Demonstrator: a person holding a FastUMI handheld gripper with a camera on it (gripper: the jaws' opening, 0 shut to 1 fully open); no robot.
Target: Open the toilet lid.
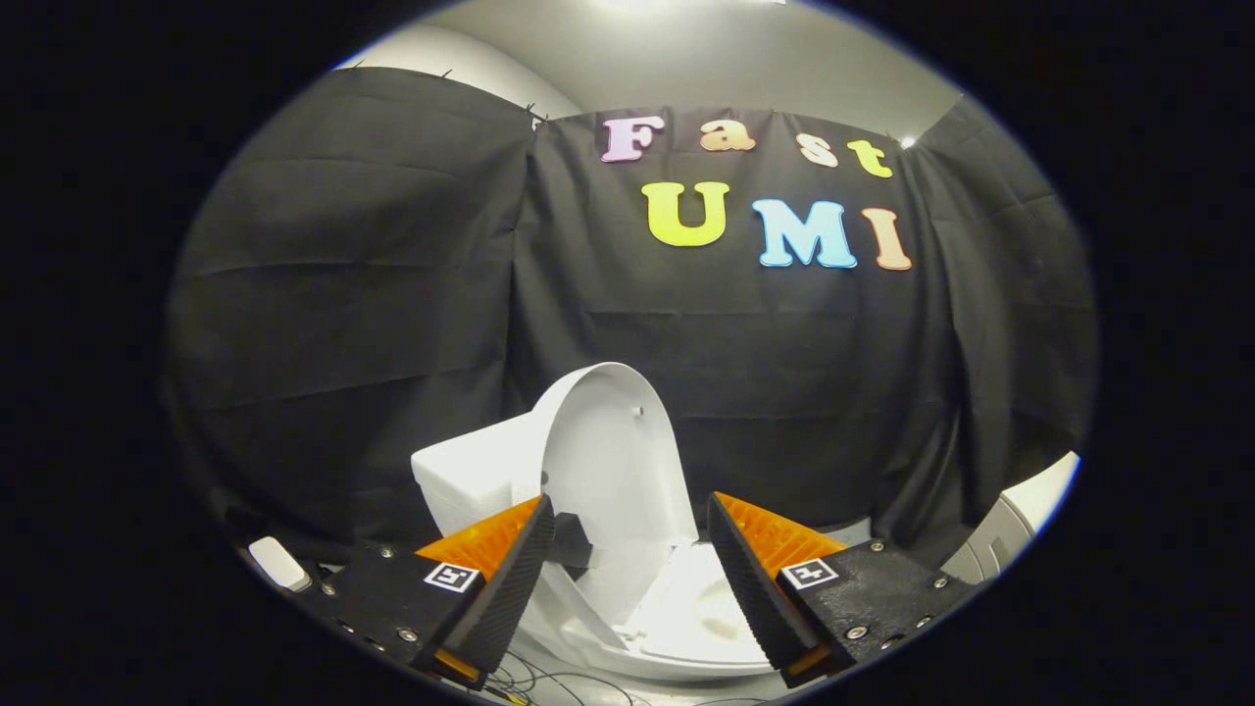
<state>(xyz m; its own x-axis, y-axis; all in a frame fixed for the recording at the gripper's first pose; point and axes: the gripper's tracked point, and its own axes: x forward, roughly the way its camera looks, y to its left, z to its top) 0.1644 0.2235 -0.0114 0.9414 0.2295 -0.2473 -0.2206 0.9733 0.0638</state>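
Tongs [627,549] spread wide, orange-backed black ribbed fingers [510,579] gripping nothing. White plastic toilet lid [613,471] standing raised just ahead, its inner face seen between the fingers, lower edge close behind the left finger; whether touching, cannot tell. Lid looks upright or nearly so, leaning toward white ceramic tank [471,480] behind it. White oval seat [701,613] lying flat over the bowl below, between and under the fingertips. Judged: opening all but done; remaining work only to check that lid rests back past balance against tank. Best done with a light push high on inner face with one finger, no pinching, then a straight draw-back without hooking the rim. Nearby: small white block [279,564] beyond left finger, thin cables [549,677] on floor beneath, pale curved fixture [1020,520] at right. Nothing blocking the retreat path, though lid edge close to left finger worth minding.
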